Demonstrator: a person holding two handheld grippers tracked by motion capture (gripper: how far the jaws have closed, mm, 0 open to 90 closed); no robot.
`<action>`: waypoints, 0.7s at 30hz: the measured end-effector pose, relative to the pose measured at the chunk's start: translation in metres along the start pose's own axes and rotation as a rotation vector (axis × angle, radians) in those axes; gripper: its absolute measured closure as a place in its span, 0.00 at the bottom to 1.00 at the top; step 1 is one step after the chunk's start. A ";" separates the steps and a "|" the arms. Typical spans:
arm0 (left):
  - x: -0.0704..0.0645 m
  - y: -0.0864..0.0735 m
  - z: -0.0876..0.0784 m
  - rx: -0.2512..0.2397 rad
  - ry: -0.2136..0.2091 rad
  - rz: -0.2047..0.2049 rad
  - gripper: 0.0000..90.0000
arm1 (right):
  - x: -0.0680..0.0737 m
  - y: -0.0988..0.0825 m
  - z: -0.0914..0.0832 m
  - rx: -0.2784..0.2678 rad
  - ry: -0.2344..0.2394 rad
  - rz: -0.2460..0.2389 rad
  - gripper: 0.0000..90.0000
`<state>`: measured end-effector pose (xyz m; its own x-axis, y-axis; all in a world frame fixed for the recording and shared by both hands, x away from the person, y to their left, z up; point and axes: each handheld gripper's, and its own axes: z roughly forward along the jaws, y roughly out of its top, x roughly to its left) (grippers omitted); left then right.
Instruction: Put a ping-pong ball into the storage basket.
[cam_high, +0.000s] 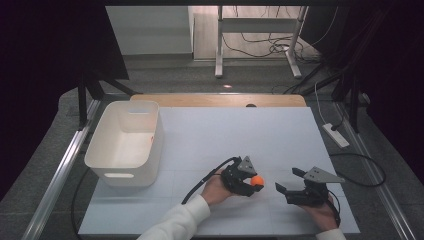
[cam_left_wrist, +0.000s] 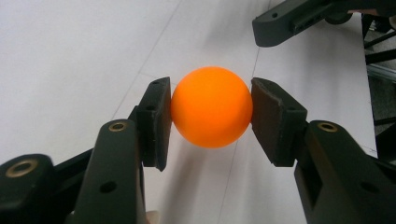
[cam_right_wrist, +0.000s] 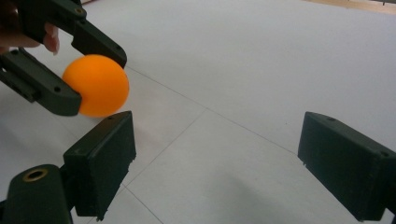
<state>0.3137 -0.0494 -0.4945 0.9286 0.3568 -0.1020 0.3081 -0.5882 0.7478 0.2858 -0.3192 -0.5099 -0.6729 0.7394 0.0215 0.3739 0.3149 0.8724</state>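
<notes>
Above the white desk, right of the white bin, an orange ball is gripped across its middle by the left gripper — probably light, smooth, slippery. The right gripper fingers are held open, empty.

We see the white surface lying bare and wide beyond both hands, so passage is free there. On our left the white bin stands as the one obstacle, its mouth unblocked from above. The right hand-held gripper, jaws apart, sits near the left hand-held gripper and its orange ball, leaving a narrow gap between them.
</notes>
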 end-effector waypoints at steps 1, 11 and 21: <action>0.000 0.000 -0.001 -0.003 0.002 -0.002 0.56 | 0.000 0.000 0.000 0.002 -0.001 -0.002 0.12; 0.004 -0.002 -0.015 -0.045 0.016 -0.027 0.56 | 0.000 0.000 0.000 0.002 -0.002 -0.003 0.12; 0.010 -0.003 -0.033 -0.080 0.037 -0.049 0.56 | 0.001 0.000 0.000 0.000 0.003 0.000 0.12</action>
<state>0.3153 -0.0204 -0.4759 0.9041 0.4112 -0.1165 0.3342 -0.5103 0.7924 0.2854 -0.3186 -0.5098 -0.6749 0.7375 0.0231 0.3738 0.3147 0.8725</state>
